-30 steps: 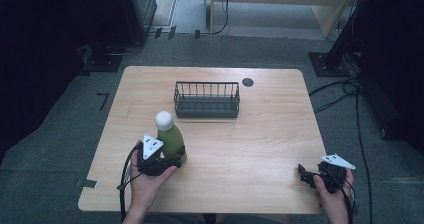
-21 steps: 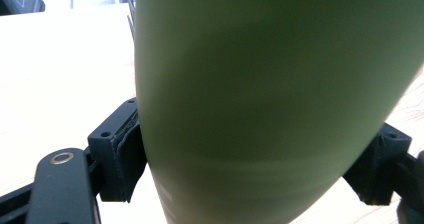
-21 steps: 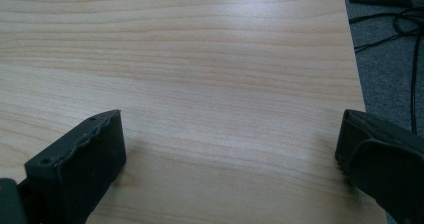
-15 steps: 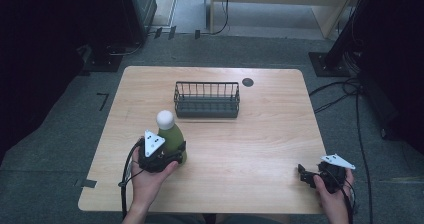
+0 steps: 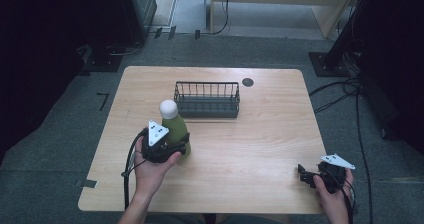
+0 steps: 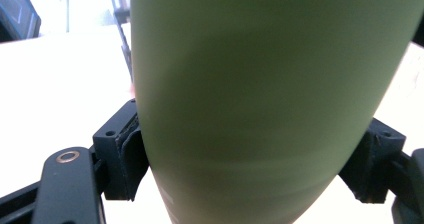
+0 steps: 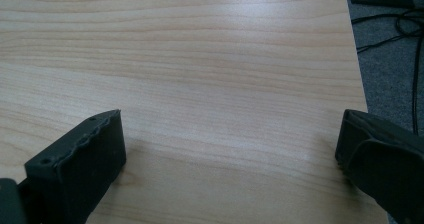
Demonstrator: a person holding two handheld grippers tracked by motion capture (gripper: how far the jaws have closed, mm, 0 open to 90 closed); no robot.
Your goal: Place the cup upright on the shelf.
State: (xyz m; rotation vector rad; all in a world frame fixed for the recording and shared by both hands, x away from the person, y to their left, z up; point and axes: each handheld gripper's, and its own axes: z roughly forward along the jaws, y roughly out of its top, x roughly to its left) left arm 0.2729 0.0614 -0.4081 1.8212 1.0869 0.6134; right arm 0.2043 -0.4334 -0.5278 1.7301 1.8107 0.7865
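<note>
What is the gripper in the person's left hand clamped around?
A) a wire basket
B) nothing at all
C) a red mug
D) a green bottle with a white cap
D: the left gripper has its jaws pressed on both sides of the green bottle, seen with its white cap in the high view.

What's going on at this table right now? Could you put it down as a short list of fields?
Held thing: green bottle with a white cap, upright
Left gripper: shut on the bottle's body, pads pressing its sides
Right gripper: open, nothing between its jaws, near the table's right front corner
Wire basket: beyond the bottle, apart from it
Table: light wood
</note>
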